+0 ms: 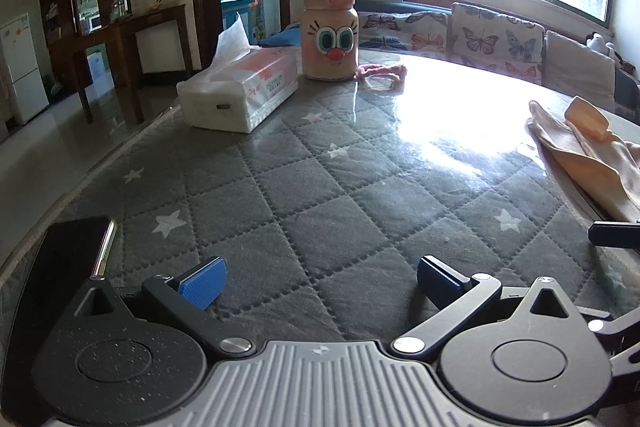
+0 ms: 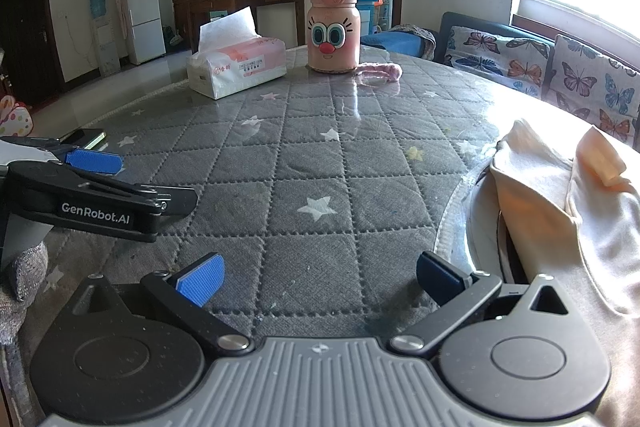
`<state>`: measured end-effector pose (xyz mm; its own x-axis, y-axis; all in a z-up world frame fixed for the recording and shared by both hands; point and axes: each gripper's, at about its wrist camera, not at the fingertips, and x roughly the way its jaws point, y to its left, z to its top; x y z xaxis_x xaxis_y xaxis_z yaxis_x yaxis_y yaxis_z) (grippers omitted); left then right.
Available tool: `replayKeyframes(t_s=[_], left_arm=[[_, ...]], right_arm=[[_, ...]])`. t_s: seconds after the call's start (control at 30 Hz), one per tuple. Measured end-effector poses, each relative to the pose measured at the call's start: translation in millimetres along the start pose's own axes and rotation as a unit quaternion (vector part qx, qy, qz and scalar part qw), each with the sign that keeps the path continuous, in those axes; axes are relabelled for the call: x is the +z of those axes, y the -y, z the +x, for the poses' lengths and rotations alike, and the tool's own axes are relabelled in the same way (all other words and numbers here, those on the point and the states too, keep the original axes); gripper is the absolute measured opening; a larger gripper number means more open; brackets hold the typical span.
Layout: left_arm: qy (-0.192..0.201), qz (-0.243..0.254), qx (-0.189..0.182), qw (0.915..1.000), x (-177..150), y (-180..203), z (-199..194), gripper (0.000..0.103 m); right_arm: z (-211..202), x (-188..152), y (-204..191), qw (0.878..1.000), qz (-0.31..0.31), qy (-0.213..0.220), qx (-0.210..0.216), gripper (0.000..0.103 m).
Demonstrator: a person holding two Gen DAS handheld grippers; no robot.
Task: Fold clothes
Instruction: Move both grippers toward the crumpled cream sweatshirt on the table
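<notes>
Cloth, pale peach and crumpled, is seen at the table's right edge, its long axis running away from the cameras. It lies just beside the right gripper, off that gripper's right finger, and well apart from the left gripper, where it is glimpsed only at the far right. Both grippers are held wide open and empty above the quilted cover. A reach by the right gripper is judged the shorter. Bottle and tissues are left at the far side.
</notes>
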<state>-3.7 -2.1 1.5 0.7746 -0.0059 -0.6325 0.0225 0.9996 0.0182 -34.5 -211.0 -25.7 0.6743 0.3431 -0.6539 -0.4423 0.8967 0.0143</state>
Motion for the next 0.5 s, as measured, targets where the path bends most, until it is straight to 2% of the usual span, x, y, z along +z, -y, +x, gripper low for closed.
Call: replayKeyframes(t_s=[0.2,0.3,0.5], left_arm=[[0.008,0.025,-0.031,0.9992,-4.8,8.7,-15.6,0.103],[0.000,0.023,-0.042,0.9988,3.1,17.5,-18.5,0.103],[0.002,0.035,-0.043,0.9985,4.5,60.4,-35.6,0.103]], right_arm=[[-7.1,-5.3,2.0,1.000,0.005,-0.007,0.002,0.103],[-21.4,-10.6,8.1,1.000,0.016,-0.002,0.000,0.103],[-52.5,-27.0,22.5,1.000,0.024,0.011,-0.012,0.103]])
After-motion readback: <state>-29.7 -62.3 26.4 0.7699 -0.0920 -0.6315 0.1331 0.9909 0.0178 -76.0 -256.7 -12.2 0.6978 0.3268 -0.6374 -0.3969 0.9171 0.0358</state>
